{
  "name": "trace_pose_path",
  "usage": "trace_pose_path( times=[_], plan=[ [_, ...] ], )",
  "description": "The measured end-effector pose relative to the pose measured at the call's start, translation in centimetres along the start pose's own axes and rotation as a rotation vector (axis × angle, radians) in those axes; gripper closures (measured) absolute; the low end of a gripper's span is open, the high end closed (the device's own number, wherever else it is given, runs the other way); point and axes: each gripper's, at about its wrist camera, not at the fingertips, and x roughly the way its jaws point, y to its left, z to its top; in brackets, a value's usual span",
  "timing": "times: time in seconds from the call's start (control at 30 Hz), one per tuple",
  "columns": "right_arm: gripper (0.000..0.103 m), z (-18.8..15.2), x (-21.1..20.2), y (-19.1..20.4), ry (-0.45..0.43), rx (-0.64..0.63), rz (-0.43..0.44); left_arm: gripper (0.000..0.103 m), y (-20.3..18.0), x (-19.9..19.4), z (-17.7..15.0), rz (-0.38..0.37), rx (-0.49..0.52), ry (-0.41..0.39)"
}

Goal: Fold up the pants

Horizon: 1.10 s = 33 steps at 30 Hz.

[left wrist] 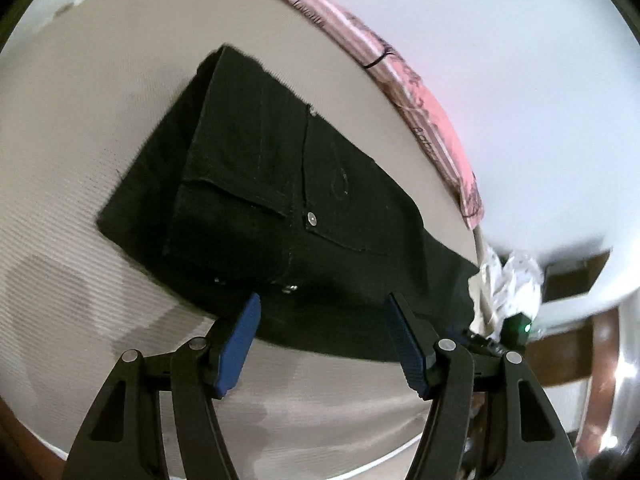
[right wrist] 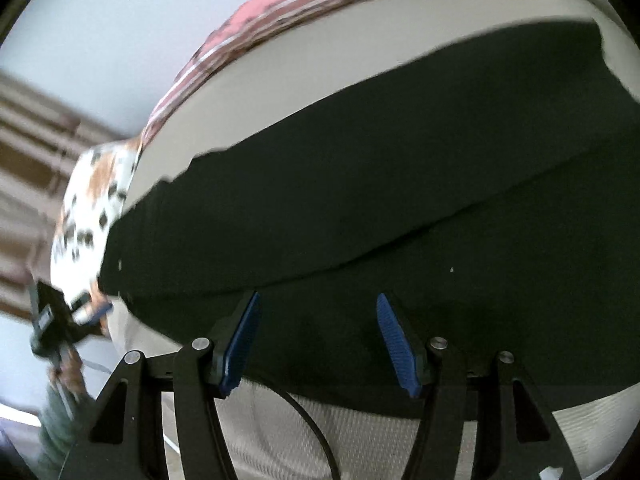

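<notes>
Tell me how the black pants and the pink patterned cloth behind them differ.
The black pants are plain dark denim with visible seams, a pocket and metal rivets; the pink cloth is light, with stripes and dark scribbled markings. The pants lie folded in the middle of the white mattress; the pink cloth runs along its far edge, against the wall. The pants sit just ahead of both grippers; the pink cloth lies well beyond them. Both rest on the same mattress.
</notes>
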Motion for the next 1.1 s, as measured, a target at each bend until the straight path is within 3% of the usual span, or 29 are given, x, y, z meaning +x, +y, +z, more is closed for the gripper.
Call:
trace_pose_path(
  times=[0.13, 0.37, 0.53, 0.63, 0.7, 0.77, 0.93, 1.1],
  plan=[
    [0.046, 0.5, 0.6, -1.7, -0.038, 0.098, 0.035, 0.038, 0.4, 0.7, 0.4, 0.036, -0.042, -0.017],
    [0.054, 2.1, 1.4, -2.9, -0.116, 0.165, 0.037, 0.038, 2.2, 1.2, 0.9, -0.015, -0.158, -0.029],
    [0.071, 2.9, 1.6, -3.4, -0.124, 0.193, 0.019, 0.041, 2.4, 1.4, 1.6, -0.033, -0.196, -0.042],
    [0.078, 3.0, 1.7, -3.9, -0.126, 0.213, 0.024, 0.055, 2.7, 1.4, 2.0, -0.001, -0.188, -0.044],
    [0.083, 3.0, 1.7, -4.0, -0.128, 0.219, 0.025, 0.071, 3.4, 1.5, 2.3, 0.014, -0.215, -0.047],
    [0.084, 3.0, 1.8, -4.0, -0.127, 0.213, 0.011, 0.076, 3.8, 1.7, 2.5, 0.030, -0.232, -0.031],
    [0.095, 2.9, 1.6, -3.2, -0.145, 0.190, -0.015, 0.084, 2.1, 1.5, 2.9, 0.096, -0.132, -0.040],
    [0.097, 2.5, -0.1, -1.2, -0.181, 0.110, -0.060, 0.085, -1.9, -1.0, 4.6, 0.064, 0.084, -0.110]
  ],
)
